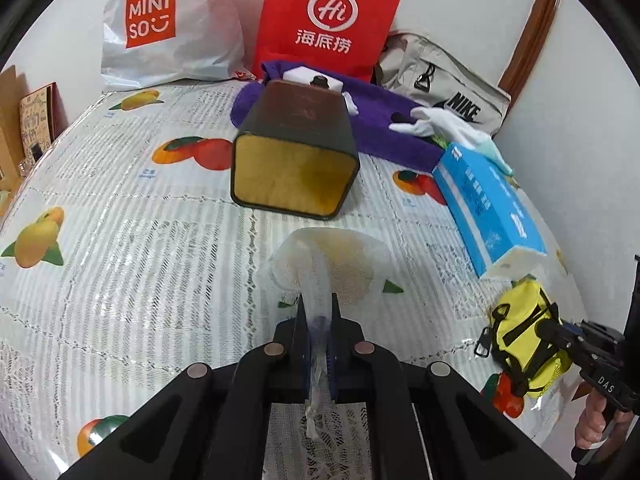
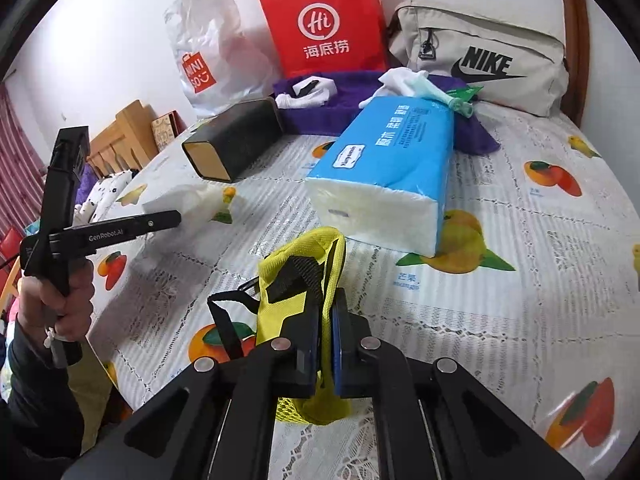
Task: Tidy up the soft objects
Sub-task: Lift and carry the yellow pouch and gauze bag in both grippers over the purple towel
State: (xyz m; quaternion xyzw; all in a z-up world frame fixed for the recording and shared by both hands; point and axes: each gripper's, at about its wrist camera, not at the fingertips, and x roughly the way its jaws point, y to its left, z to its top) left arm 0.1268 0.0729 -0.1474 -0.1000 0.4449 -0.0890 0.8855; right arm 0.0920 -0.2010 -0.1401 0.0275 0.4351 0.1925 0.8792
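My left gripper (image 1: 318, 312) is shut on a thin clear plastic bag (image 1: 332, 264) that hangs in front of it, just short of the open mouth of a dark square box (image 1: 294, 176) lying on its side. The bag also shows in the right wrist view (image 2: 188, 200), with the left gripper (image 2: 176, 218) beside it. My right gripper (image 2: 326, 304) is shut on a small yellow pouch (image 2: 304, 256) with black straps, held above the table. That pouch (image 1: 528, 336) and the right gripper (image 1: 550, 330) show at the right of the left wrist view.
A blue tissue pack (image 2: 392, 160) lies mid-table. Behind are a purple towel (image 1: 384, 120) with white gloves (image 1: 432, 124), a red paper bag (image 1: 328, 20), a white Miniso bag (image 1: 168, 28) and a beige Nike bag (image 2: 480, 56). The fruit-print tablecloth (image 1: 120, 220) covers the table.
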